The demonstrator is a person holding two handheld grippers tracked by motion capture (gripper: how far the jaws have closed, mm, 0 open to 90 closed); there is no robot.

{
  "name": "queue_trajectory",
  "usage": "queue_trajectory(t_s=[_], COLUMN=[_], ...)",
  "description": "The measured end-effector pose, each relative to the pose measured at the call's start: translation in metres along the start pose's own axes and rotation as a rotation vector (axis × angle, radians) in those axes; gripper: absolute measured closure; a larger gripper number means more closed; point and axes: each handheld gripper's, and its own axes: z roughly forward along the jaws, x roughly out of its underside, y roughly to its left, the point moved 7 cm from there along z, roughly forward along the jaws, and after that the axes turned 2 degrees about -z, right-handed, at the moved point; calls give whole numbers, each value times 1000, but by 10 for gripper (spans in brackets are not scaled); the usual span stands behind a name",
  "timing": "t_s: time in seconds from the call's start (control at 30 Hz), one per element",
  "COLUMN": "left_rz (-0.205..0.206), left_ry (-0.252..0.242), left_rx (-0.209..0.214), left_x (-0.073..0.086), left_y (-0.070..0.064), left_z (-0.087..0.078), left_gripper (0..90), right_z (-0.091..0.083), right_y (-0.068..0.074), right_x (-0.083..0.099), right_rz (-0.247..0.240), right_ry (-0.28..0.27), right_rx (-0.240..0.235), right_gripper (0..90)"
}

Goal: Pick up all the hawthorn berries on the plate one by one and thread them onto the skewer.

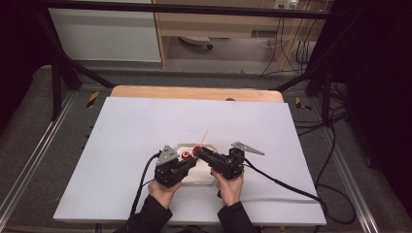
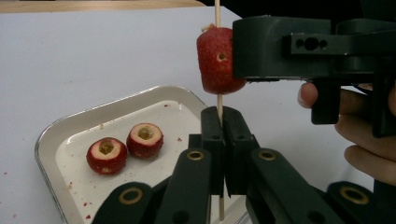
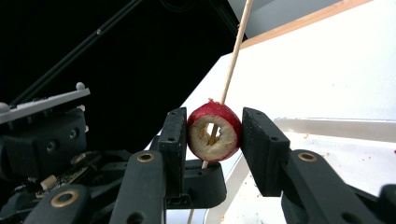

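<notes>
Two cored red fruits (image 2: 125, 147) lay in a metal tray (image 2: 60, 128), left gripper (image 2: 219, 135) fingers clamped on a skewer (image 2: 217, 11), right gripper (image 3: 212, 140) fingers pinched a third fruit (image 3: 214, 131) at twelve o'clock.

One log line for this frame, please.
left tongs: shut on skewer | right tongs: shut on threaded fruit | tray: two cored fruits

Place: I was working in a lab.
Signs: black frame (image 1: 63, 68), floor rails (image 1: 29, 165), loose cables (image 1: 291, 46).
</notes>
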Motion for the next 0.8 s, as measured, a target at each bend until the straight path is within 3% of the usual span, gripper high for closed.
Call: queue_trajectory(t_s=[0.27,0.33,0.37,0.53,0.67,0.73,0.77,0.8], left_rz=[15,23,27,37,44,52,53,55], left_ry=[12,15,14,25,44,55,64,71], left_rx=[16,16,16,4,-12,-23,-25,-29], left_x=[3,4,5,12,20,25,28,30], left_y=[2,4,5,20,33,39,42,45], left_z=[-1,-4,-7,-23,-36,-43,-47,-50], left_gripper=[883,884,884,884,884,884,884,884], right_z=[0,-2,-5,-12,-16,-17,-19,-19], right_y=[0,-1,-2,-6,-13,-18,-23,-23], right_x=[3,2,0,-3,-4,-4,-3,-3], right_rz=[-7,-24,-65,-130,-189,-211,-239,-239], right_ry=[37,47,53,101,171,230,271,271], right_rx=[-1,0,18,58,92,102,128,128], right_gripper=[607,555,506,426,328,284,244,244])
